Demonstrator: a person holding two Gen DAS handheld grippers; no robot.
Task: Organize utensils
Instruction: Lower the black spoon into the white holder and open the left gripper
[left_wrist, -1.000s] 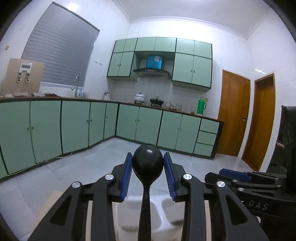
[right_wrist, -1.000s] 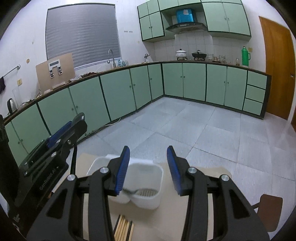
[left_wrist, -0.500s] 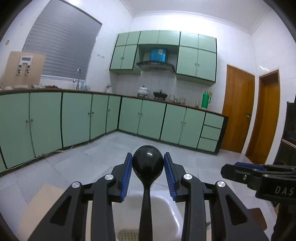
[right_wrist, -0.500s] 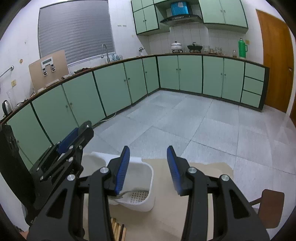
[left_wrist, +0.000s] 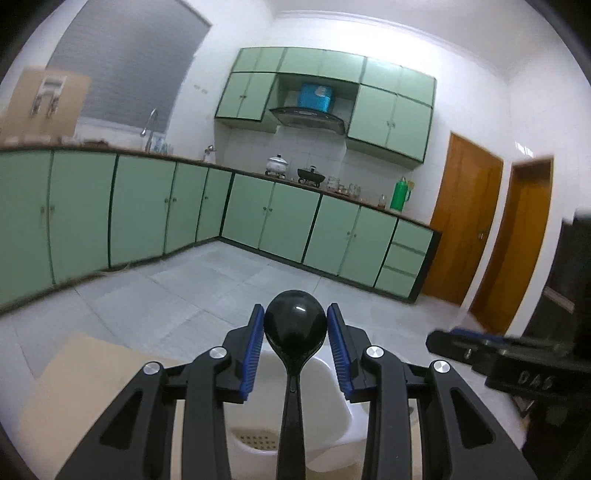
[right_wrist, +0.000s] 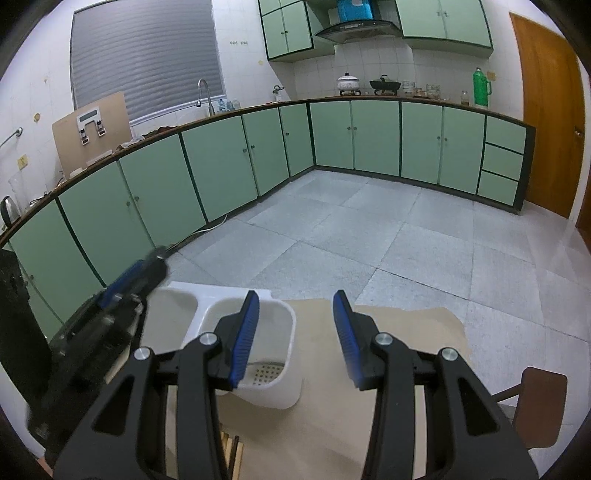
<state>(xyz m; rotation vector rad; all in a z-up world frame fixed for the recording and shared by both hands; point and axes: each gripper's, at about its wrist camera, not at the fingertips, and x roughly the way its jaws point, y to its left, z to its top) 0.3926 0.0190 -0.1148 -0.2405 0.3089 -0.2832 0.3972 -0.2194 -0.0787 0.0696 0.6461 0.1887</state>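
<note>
Since a second ago you've lowered both grippers toward the white caddy (right_wrist: 258, 325) on the tan tabletop (right_wrist: 325, 413). At 9 o'clock, green cabinets (right_wrist: 155, 192) line the tiled kitchen. Your left gripper (left_wrist: 295, 347) pinches the black spoon (left_wrist: 295, 328) over the caddy, handle end cut off. Your right gripper (right_wrist: 295, 332) is spread, empty. Sticks (right_wrist: 229, 454) at 6 o'clock are mostly hidden.

One spoon (left_wrist: 295, 328) — one caddy (right_wrist: 284, 332).
</note>
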